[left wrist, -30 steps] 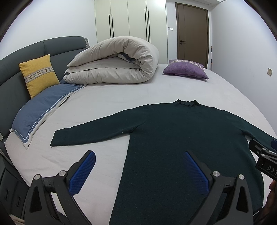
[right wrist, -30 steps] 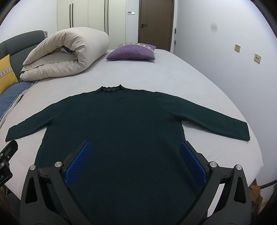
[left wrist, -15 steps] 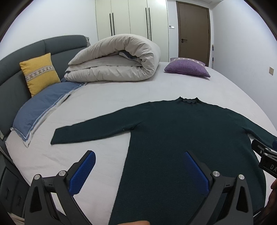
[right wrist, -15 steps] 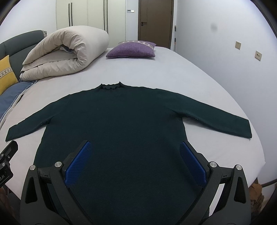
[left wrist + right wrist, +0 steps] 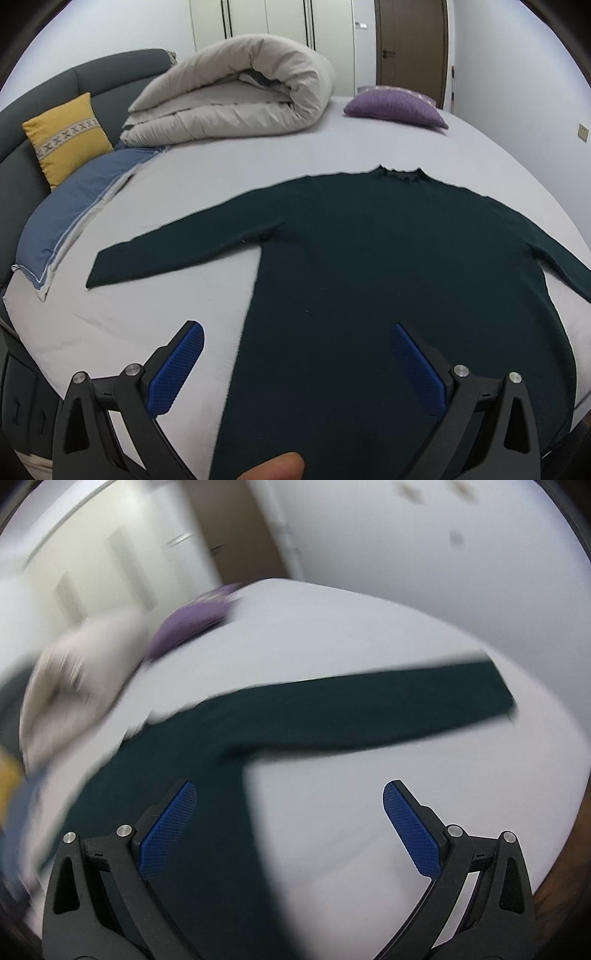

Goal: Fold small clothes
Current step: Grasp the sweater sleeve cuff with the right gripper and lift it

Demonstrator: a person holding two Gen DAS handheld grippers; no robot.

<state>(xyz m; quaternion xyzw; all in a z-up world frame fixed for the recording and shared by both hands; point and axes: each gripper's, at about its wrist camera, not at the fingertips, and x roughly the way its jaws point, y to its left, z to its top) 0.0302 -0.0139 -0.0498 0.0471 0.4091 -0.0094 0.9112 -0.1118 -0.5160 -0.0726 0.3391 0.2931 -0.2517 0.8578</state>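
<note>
Both grippers spread wide, empty: left gripper point(image 5: 295, 363) low over sweater point(image 5: 388, 280) lying flat on bed point(image 5: 221, 177); right gripper point(image 5: 290, 819) beside sleeve point(image 5: 388, 705). Risk: grabbing mid-swing, blurred aim, pinching sheet with knit or bunching sleeve. Left view sharp, showing collar point(image 5: 400, 173), duvet point(image 5: 240, 99); right view smeared, showing cuff point(image 5: 495, 690) only.

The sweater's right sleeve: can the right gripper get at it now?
Probably yes: the right gripper is open, and the sleeve lies flat on the bed ahead with nothing between them.
</note>
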